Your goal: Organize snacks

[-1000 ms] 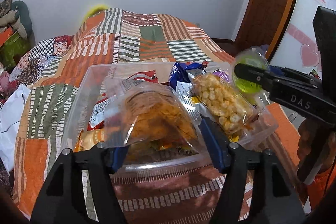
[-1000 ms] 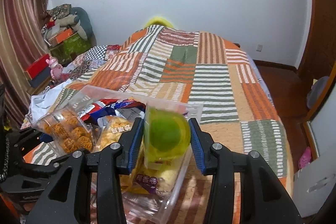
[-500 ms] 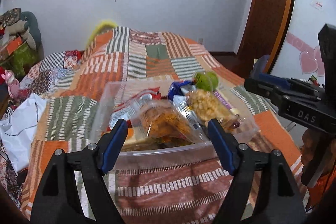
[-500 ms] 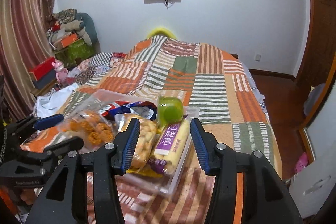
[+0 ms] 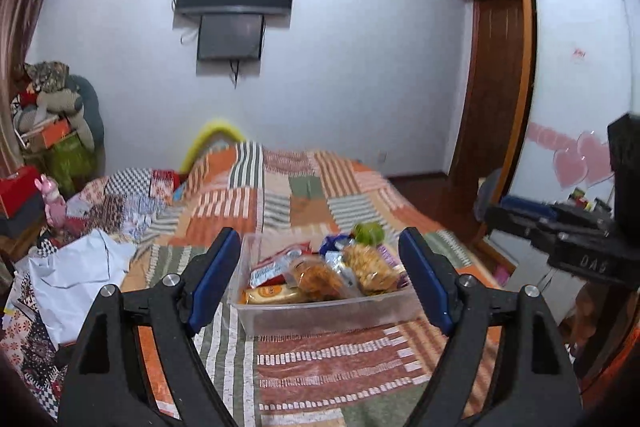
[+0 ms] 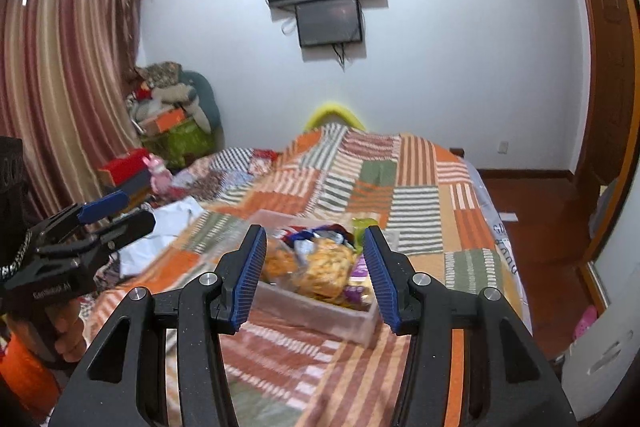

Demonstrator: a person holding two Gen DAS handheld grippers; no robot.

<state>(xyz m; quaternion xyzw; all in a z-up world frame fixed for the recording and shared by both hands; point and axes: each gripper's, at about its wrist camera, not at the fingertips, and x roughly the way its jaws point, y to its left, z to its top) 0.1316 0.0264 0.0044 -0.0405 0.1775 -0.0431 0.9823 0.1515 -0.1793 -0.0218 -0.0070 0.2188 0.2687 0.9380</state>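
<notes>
Our left gripper is opening, nothing between its jaws; the right gripper stands apart, empty. Snacks fill the clear bin on the quilt; motion blur hides their labels.

motion blur smears the snack packets in the bin.

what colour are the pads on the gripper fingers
Blue, on black fingers. Clearest in the right wrist view on the right gripper, whose ribbed pads face the camera.

Dim indoor light, motion blur, fisheye-warped edges
</notes>
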